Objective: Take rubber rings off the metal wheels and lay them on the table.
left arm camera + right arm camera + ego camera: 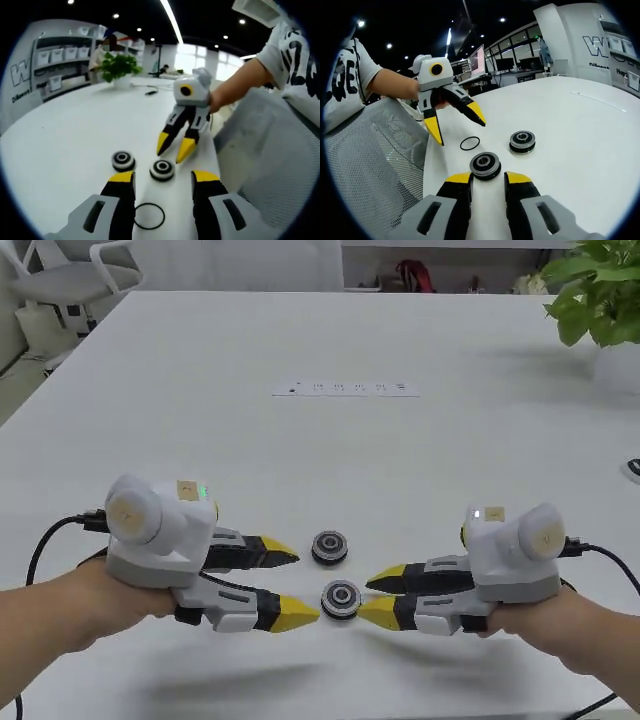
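Two wheels: we see the nearer wheel (341, 598) and the farther wheel (330, 547) lying flat on the white table (300, 460), low in the middle of the head view, one just below the other, close but apart.
Rims: the farther wheel shows us a dark outer band, the nearer wheel a paler grey edge.
Loose ring: one thin black rubber ring (470, 143) lies flat on the table, left of centre in the right gripper view, near the wheels and touching neither.
Left gripper (297, 586): lower left of the head view, jaws wide apart with nothing in them, the lower tip just left of the nearer wheel.
Right gripper (365, 597): lower right, jaws a little apart and empty, tips aimed at the nearer wheel from its right.
Contact: we cannot tell whether any tip touches that wheel.
Background: a potted plant (595, 290) at upper right, a chair (70, 280) at upper left.
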